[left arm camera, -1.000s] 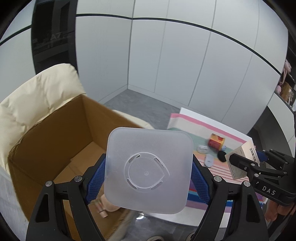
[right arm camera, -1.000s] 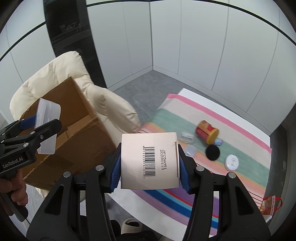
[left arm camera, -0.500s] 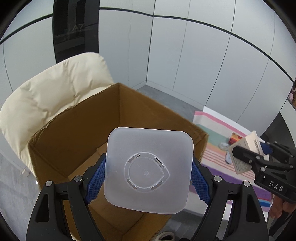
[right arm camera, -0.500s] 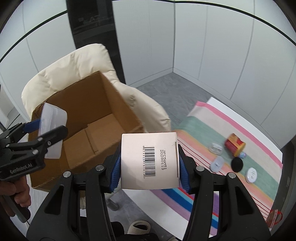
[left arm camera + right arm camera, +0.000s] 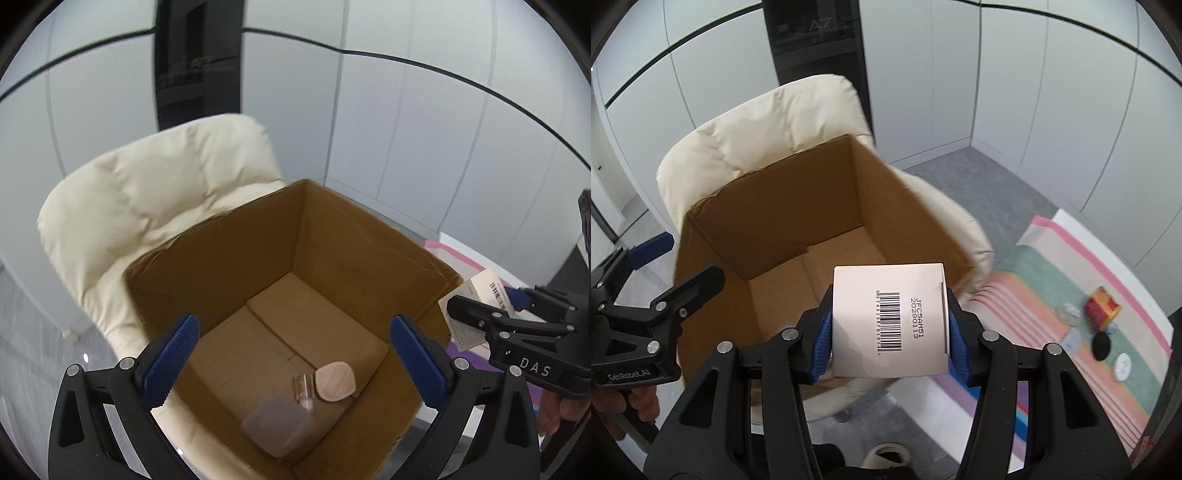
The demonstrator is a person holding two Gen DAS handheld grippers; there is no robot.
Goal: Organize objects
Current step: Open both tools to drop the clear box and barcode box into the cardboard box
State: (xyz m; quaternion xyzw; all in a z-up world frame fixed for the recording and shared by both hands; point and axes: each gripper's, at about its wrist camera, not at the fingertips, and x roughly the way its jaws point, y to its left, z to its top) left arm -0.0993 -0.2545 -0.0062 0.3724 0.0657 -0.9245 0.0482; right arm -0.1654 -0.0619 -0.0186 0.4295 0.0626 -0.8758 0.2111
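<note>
Fingers of my left gripper (image 5: 293,360) spread above the cardboard box (image 5: 332,258); translucent lid (image 5: 277,424) lies inside; my right gripper (image 5: 889,341) pinches the barcoded carton (image 5: 890,321).

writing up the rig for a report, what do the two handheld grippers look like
Both are black plastic frames with silver screw heads and blue ribbed pads on the jaws. The left gripper bears white "GenRobot.AI" lettering on its side; the right gripper bears "DAS". Bare fingers hold each handle; no cables or sleeves are visible.
</note>
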